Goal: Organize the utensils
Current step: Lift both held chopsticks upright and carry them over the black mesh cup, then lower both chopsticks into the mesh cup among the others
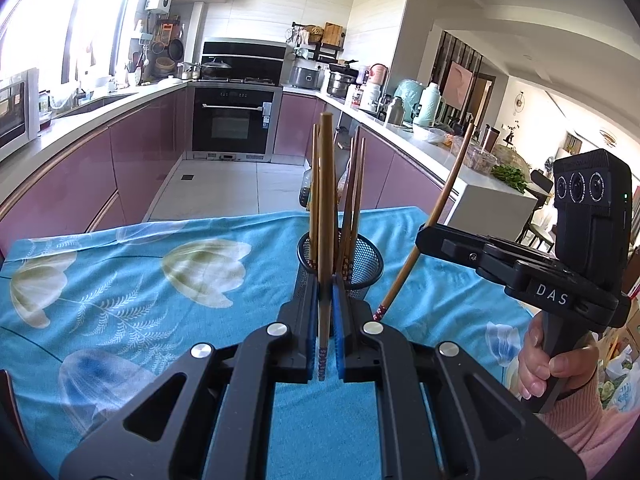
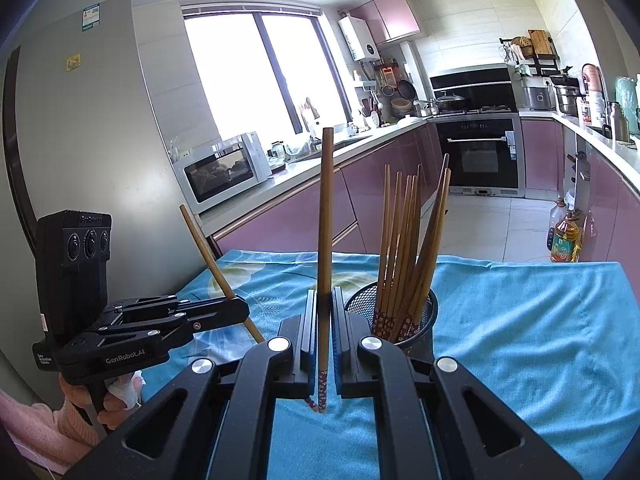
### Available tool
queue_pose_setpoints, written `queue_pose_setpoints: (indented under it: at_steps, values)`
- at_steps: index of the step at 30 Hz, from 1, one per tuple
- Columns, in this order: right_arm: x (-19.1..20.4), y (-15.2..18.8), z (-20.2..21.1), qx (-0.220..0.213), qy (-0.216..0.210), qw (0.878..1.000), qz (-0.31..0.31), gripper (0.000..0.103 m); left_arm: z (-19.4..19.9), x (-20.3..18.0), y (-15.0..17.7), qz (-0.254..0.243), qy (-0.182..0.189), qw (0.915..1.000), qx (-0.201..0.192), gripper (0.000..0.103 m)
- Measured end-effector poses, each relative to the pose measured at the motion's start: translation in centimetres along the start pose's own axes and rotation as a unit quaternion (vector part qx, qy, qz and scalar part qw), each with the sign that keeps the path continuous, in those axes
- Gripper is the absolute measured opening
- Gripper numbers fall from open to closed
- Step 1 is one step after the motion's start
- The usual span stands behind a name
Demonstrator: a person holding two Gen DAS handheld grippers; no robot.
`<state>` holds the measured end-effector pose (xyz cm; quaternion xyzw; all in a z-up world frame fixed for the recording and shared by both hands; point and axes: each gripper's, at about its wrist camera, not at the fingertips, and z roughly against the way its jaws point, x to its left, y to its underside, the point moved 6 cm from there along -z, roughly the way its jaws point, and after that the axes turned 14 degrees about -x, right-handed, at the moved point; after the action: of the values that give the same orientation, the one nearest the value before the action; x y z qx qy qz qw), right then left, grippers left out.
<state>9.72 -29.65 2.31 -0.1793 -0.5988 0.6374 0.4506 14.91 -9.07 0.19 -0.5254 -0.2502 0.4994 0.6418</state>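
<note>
My left gripper (image 1: 325,280) is shut on a brown chopstick (image 1: 326,200) that stands nearly upright, its patterned tip hanging below the pads. Just behind it stands a black mesh cup (image 1: 368,268) holding several chopsticks. To the right, my right gripper (image 1: 424,236) is shut on a second chopstick (image 1: 448,188), which leans right. In the right wrist view the right gripper (image 2: 324,294) holds its chopstick (image 2: 326,220) upright, left of the mesh cup (image 2: 422,330). The left gripper (image 2: 240,308) is at the left with its chopstick (image 2: 208,256) tilted.
A blue flowered cloth (image 1: 160,300) covers the table, also seen in the right wrist view (image 2: 520,320). Oil bottles (image 2: 564,236) stand on the floor past the table's far right corner. Pink kitchen cabinets and a microwave (image 2: 224,168) lie beyond.
</note>
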Motion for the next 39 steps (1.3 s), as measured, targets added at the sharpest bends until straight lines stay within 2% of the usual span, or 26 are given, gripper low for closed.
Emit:
queue_pose_setpoints:
  at_steps: [19, 39]
  values:
    - [0.1, -1.3, 0.0, -0.009, -0.002, 1.0, 0.007, 0.006, -0.4, -0.4, -1.6, -0.009, 0.005, 0.9999, -0.012, 0.008]
    - [-0.1, -3.5, 0.3, -0.03, -0.002, 0.999, 0.016, 0.006, 0.4, -0.7, -4.0, -0.017, 0.008, 0.9989, -0.042, 0.008]
